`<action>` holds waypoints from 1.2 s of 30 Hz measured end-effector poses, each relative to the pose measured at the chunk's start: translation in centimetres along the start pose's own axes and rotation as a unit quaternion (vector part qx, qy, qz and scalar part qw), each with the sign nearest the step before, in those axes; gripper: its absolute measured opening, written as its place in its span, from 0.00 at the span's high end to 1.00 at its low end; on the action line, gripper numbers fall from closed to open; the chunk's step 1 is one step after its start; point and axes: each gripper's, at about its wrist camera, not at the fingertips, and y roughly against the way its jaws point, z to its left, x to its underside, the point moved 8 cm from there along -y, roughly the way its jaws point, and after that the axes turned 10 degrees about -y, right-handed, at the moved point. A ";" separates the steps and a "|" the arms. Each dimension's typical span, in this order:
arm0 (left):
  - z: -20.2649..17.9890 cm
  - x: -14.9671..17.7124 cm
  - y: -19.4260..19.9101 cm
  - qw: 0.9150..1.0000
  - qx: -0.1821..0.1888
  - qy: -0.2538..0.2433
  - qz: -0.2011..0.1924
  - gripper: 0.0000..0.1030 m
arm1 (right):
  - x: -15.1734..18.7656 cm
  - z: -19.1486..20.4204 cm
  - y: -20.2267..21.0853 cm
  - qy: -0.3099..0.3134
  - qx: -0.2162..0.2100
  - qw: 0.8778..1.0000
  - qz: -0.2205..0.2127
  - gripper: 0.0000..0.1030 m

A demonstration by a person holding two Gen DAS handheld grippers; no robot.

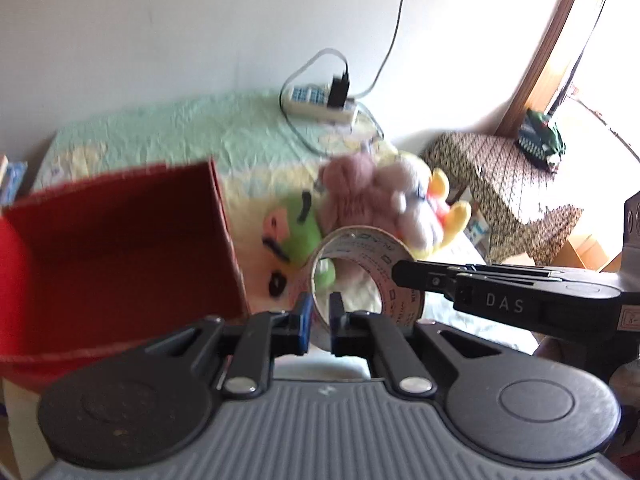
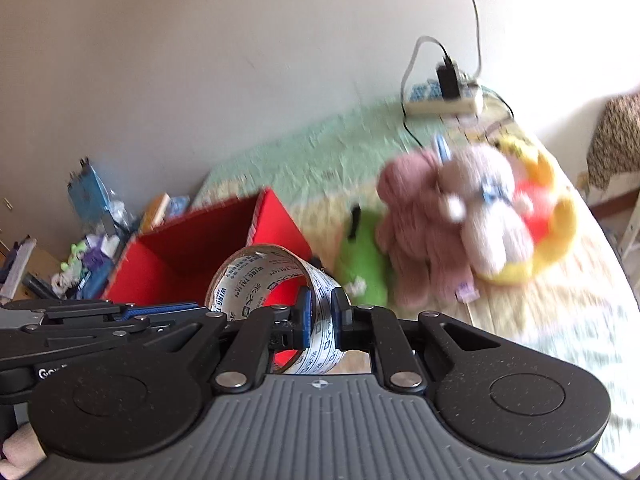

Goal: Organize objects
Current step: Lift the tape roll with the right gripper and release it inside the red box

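- Tape roll (image 1: pixel 370 276), printed with blue lettering, is off the bed (image 1: pixel 192 132), held between both tongs above the quilt.
- Left tongs (image 1: pixel 320 322) are clenched on the roll's wall at its near rim, one pad outside and one inside the ring.
- Right tongs (image 2: pixel 322 320) are clamped on the roll's band in the same way; in the left view they reach in from the right and meet the roll's far side.
- Red box (image 1: pixel 120 248) stands open just left of the roll, its inside showing nothing.
- Plush toys (image 2: pixel 452 224) lie in a heap on the bed beyond the roll: pink, pale, green, and yellow-and-red ones, touching each other.
- Power strip (image 1: pixel 320 104) with a black plug sits at the bed's far edge by the wall, a cable running up from it.
- Both views are blurred.
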 end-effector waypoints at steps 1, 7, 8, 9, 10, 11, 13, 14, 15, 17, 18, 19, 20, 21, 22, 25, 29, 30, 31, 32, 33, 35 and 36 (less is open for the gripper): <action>0.3 -0.8 0.5 1.000 -0.007 -0.003 -0.011 0.99 | -0.8 0.3 0.3 0.003 -0.009 1.000 -0.008 0.89; 6.0 -4.2 2.9 0.998 -0.029 0.010 -0.056 0.99 | -3.2 5.7 -3.1 0.029 -0.046 0.998 -0.023 0.90; 7.2 -4.5 3.2 0.998 -0.029 0.015 -0.059 0.99 | -3.5 6.7 -3.9 0.034 -0.048 0.998 -0.021 0.90; 8.5 -4.5 3.4 0.998 -0.030 0.019 -0.060 0.99 | -3.6 7.7 -4.9 0.038 -0.048 0.998 -0.014 0.91; 9.8 -4.4 3.4 0.997 -0.032 0.026 -0.059 0.99 | -3.5 8.5 -6.1 0.039 -0.046 0.998 -0.005 0.91; 11.0 -4.3 3.2 0.997 -0.034 0.033 -0.057 0.99 | -3.3 9.3 -7.3 0.043 -0.044 0.998 0.005 0.91; 13.8 -3.3 2.2 0.997 -0.037 0.051 -0.047 0.99 | -2.9 10.7 -9.6 0.058 -0.035 0.998 0.019 0.91; 15.1 -2.4 1.5 0.997 -0.034 0.063 -0.038 0.99 | -2.6 11.3 -10.8 0.067 -0.026 0.997 0.028 0.90; 16.4 -1.8 0.7 0.996 -0.030 0.076 -0.029 0.99 | -2.3 11.7 -11.7 0.075 -0.018 0.996 0.035 0.90; 18.2 -1.0 -1.0 0.996 -0.026 0.086 -0.012 0.99 | -1.6 12.5 -13.9 0.092 0.002 0.994 0.051 0.90; 19.1 -0.7 -1.8 0.996 -0.025 0.090 -0.004 0.99 | -1.3 12.7 -14.9 0.100 0.013 0.993 0.059 0.90; 19.9 -0.4 -2.6 0.995 -0.024 0.093 0.003 0.99 | -0.9 12.7 -15.7 0.107 0.024 0.992 0.066 0.90; 20.5 -0.1 -3.4 0.995 -0.022 0.096 0.011 0.99 | -0.6 12.7 -16.7 0.116 0.037 0.990 0.075 0.90; 21.2 0.1 -4.3 0.994 -0.018 0.101 0.020 0.99 | -0.3 12.7 -17.5 0.125 0.050 0.988 0.081 0.91; 21.7 0.3 -5.2 0.994 -0.010 0.108 0.028 0.99 | -0.1 12.7 -18.3 0.133 0.065 0.985 0.087 0.91; 22.8 0.9 -7.5 0.990 0.009 0.126 0.056 0.99 | 0.2 12.5 -19.8 0.153 0.098 0.979 0.096 0.90; 23.3 1.7 -10.4 0.985 0.027 0.140 0.098 0.99 | 0.2 12.2 -20.9 0.178 0.126 0.971 0.097 0.89; 23.2 1.8 -11.0 0.983 0.032 0.143 0.106 0.99 | 0.4 12.2 -21.1 0.181 0.125 0.970 0.102 0.88; 23.1 1.8 -11.4 0.982 0.038 0.147 0.114 0.99 | 0.4 12.3 -21.2 0.185 0.128 0.969 0.101 0.87; 23.0 1.8 -11.7 0.981 0.041 0.149 0.120 0.99 | 0.2 12.2 -21.1 0.186 0.135 0.969 0.093 0.81; 23.0 1.7 -12.0 0.980 0.042 0.154 0.123 0.99 | 0.0 12.3 -20.9 0.185 0.134 0.970 0.085 0.78; 23.0 1.6 -12.6 0.978 0.041 0.158 0.131 0.99 | -0.6 12.4 -20.2 0.171 0.117 0.976 0.071 0.77; 23.0 1.6 -12.8 0.977 0.042 0.159 0.135 0.99 | -1.1 12.4 -19.8 0.159 0.112 0.979 0.061 0.77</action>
